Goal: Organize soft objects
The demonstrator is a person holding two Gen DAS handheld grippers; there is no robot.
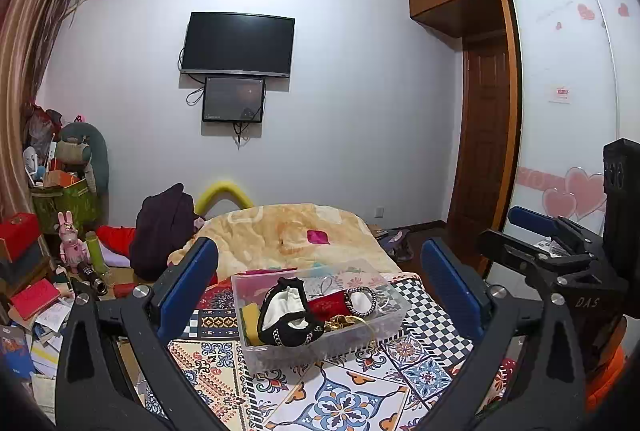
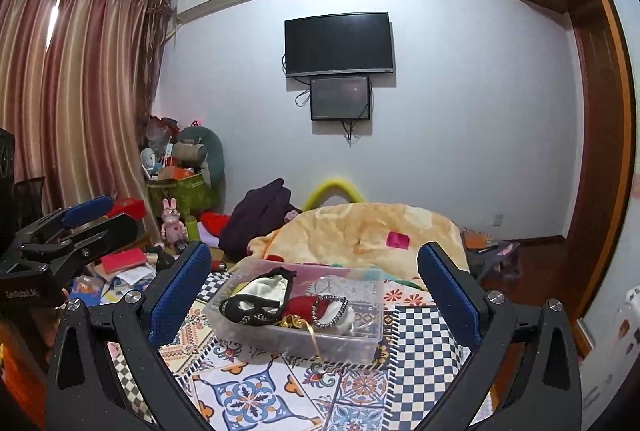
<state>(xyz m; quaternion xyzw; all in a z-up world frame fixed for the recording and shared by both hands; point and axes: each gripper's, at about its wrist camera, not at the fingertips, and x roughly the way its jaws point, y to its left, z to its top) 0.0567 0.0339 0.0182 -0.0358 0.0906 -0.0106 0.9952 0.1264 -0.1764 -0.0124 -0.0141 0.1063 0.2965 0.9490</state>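
Observation:
A clear plastic bin point(image 1: 256, 353) point(image 2: 360, 345) stands on a patterned cloth point(image 1: 352, 399) point(image 2: 248, 391) on the bed. It holds a black-and-white pouch point(image 1: 290, 313) point(image 2: 260, 295), a red pouch with beaded trim point(image 1: 334, 305) point(image 2: 310, 305), a gold chain point(image 1: 344, 321) and other soft items. My left gripper point(image 1: 320, 283) is open and empty, held just before the bin. My right gripper point(image 2: 316, 283) is open and empty, also just before the bin. The right gripper shows at the right edge of the left view point(image 1: 536, 231); the left one at the left edge of the right view point(image 2: 76, 227).
A cream blanket point(image 1: 288, 231) point(image 2: 360, 227) with a pink pouch point(image 1: 318, 235) point(image 2: 397, 239) lies behind the bin. A dark bag point(image 1: 166, 231) and a cluttered floor with books, boxes and a pink rabbit toy point(image 1: 70, 243) are on the left. A wardrobe point(image 1: 560, 111) stands on the right.

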